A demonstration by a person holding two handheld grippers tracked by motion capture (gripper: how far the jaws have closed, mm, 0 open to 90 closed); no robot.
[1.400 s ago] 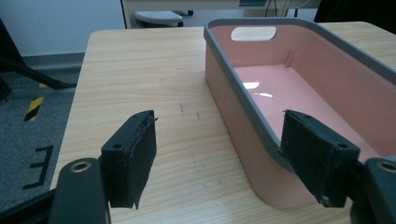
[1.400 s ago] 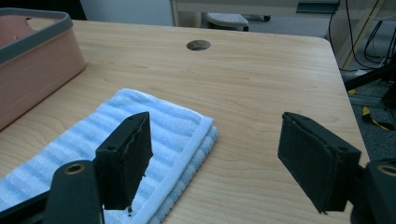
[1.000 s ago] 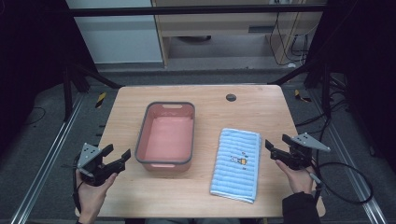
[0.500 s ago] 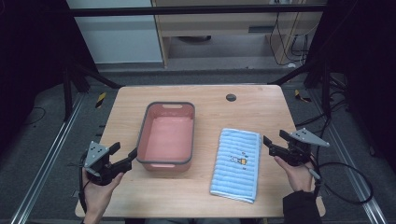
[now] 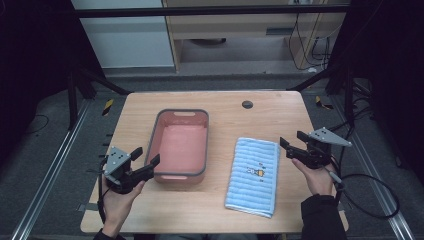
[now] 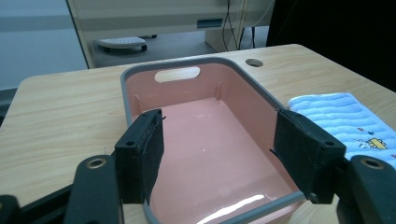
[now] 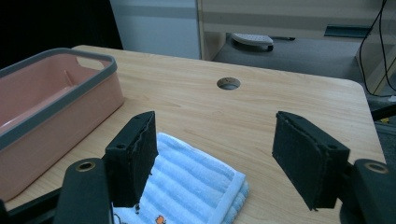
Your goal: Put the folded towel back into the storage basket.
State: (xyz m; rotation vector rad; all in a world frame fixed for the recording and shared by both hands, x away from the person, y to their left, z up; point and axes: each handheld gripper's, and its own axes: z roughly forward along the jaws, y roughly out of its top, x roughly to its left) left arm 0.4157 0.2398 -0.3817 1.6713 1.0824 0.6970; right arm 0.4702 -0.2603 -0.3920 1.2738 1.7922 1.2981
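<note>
An empty pink bin (image 5: 181,145) with a grey rim sits left of centre on the wooden table (image 5: 265,120). To its right lies a folded blue striped towel (image 5: 252,172). My left gripper (image 5: 146,155) hovers at the bin's near left corner. Its jaws point over the bin (image 6: 205,135), and they are open and empty. My right gripper (image 5: 292,140) hangs just right of the towel, over the towel's (image 7: 187,182) far corner, also open with nothing in it. Both grippers' jaws have just been closing a little.
A round cable hole (image 5: 247,104) sits near the table's far edge. Metal frame rails (image 5: 50,175) run along both sides at floor level. A cable (image 5: 370,185) trails from the right gripper past the table's right edge. Cabinets stand behind the table.
The left hand has moved right, up to the bin's near left corner. The right hand has risen slightly beside the towel. Both pairs of jaws look a little narrower.
</note>
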